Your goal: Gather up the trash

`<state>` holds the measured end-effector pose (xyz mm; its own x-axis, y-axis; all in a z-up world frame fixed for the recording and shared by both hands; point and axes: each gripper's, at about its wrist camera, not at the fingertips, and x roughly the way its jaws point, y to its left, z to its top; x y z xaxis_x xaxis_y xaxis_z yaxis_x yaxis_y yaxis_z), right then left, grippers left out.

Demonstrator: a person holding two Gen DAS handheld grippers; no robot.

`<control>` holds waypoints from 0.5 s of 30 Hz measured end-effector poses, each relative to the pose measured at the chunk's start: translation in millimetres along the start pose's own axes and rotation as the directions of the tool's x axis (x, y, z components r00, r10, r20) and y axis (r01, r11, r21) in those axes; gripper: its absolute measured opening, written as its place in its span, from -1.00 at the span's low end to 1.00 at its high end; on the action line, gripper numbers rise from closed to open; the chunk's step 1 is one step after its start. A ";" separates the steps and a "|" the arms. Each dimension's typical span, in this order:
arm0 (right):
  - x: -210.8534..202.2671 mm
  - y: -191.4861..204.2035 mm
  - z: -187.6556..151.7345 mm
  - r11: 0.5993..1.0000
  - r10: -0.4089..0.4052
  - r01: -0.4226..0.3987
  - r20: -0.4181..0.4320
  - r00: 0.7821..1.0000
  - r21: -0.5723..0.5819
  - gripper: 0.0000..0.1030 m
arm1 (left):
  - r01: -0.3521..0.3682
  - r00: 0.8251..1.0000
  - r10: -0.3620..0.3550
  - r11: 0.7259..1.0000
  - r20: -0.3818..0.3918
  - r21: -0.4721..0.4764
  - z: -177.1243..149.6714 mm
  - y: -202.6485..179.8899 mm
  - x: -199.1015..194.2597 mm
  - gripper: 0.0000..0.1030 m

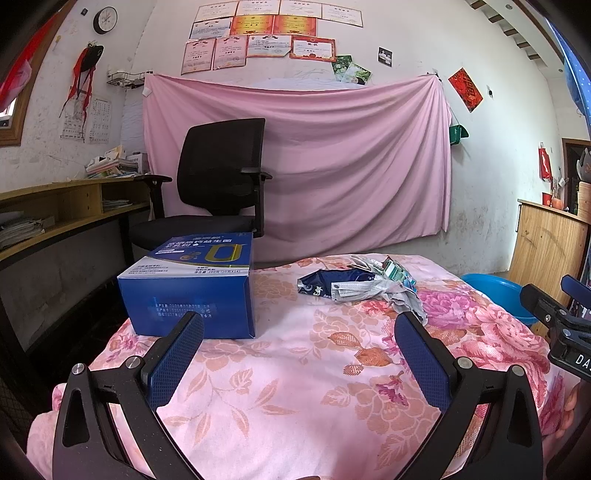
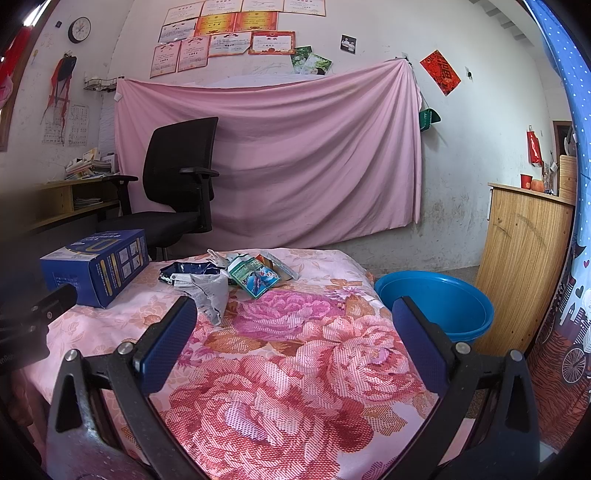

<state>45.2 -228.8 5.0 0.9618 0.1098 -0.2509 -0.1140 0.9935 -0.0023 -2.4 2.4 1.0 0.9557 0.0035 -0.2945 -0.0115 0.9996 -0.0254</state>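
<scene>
Pink sheeting (image 1: 303, 155) hangs across the white back wall, with certificates (image 1: 258, 33) pinned above it and a black office chair (image 1: 218, 181) standing in front, beside a wooden desk (image 1: 66, 206) at the left. Nearer the cameras a floral-covered surface (image 1: 295, 369) fills the foreground, its cloth patterned in pink and orange blooms. Off its right edge sits a blue plastic basin (image 2: 439, 306) on the floor, next to a wooden cabinet (image 2: 524, 266). On the cloth's far left stands a blue carton (image 1: 192, 288), upright and closed. Right of it, well apart from both tools, lies the trash pile (image 1: 362, 284): a crumpled dark blue wrapper (image 2: 184, 275), a used face mask (image 2: 210, 291) draped toward the front, and a green printed packet (image 2: 255, 277) lying just beside them, all touching one another. The left gripper (image 1: 299, 339) hovers over the cloth with its jaws spread wide and nothing between them. The right gripper (image 2: 295, 325) is likewise spread wide and empty, aimed past the pile's right side toward the basin.
</scene>
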 end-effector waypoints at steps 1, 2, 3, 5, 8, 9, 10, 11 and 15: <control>0.1 0.0 0.0 1.000 0.000 0.000 0.000 1.000 0.000 1.00 | 0.000 1.000 0.000 1.000 -0.001 -0.001 0.2 0.1 0.0 0.96; 0.2 0.0 -0.1 1.000 -0.001 0.001 -0.001 1.000 0.000 1.00 | 0.000 1.000 0.000 1.000 -0.001 -0.001 0.1 0.2 0.0 0.96; 0.1 0.0 0.0 1.000 0.000 0.000 0.000 1.000 0.000 1.00 | 0.000 1.000 0.000 1.000 -0.001 -0.001 0.2 0.1 -0.1 0.96; 0.2 0.0 -0.1 1.000 0.000 0.000 -0.001 1.000 0.000 1.00 | 0.001 1.000 -0.001 1.000 0.000 -0.001 0.1 0.4 -0.2 0.96; 0.1 0.0 0.0 1.000 0.000 0.000 0.000 1.000 -0.001 1.00 | 0.000 1.000 0.000 1.000 0.000 0.000 0.2 0.1 -0.1 0.96; 0.1 0.0 -0.1 1.000 0.000 0.000 0.000 1.000 -0.001 1.00 | 0.000 1.000 0.000 1.000 0.000 0.000 0.2 0.2 -0.2 0.96; 0.2 -0.1 0.0 1.000 0.000 0.000 -0.001 1.000 0.000 1.00 | 0.000 1.000 0.000 1.000 0.000 0.001 0.2 0.3 -0.3 0.96; 0.2 -0.1 -0.1 1.000 0.000 0.000 -0.001 1.000 -0.001 1.00 | 0.000 1.000 0.000 1.000 0.000 0.001 0.8 0.1 -0.2 0.96; 0.0 -0.1 0.0 1.000 0.000 0.000 0.000 1.000 0.000 1.00 | -0.001 1.000 0.001 1.000 0.002 0.004 1.1 0.0 -1.1 0.96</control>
<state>45.3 -228.9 5.0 0.9617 0.1096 -0.2514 -0.1138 0.9935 -0.0021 -3.1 2.5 2.4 0.9563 0.0045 -0.2923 -0.0111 0.9997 -0.0210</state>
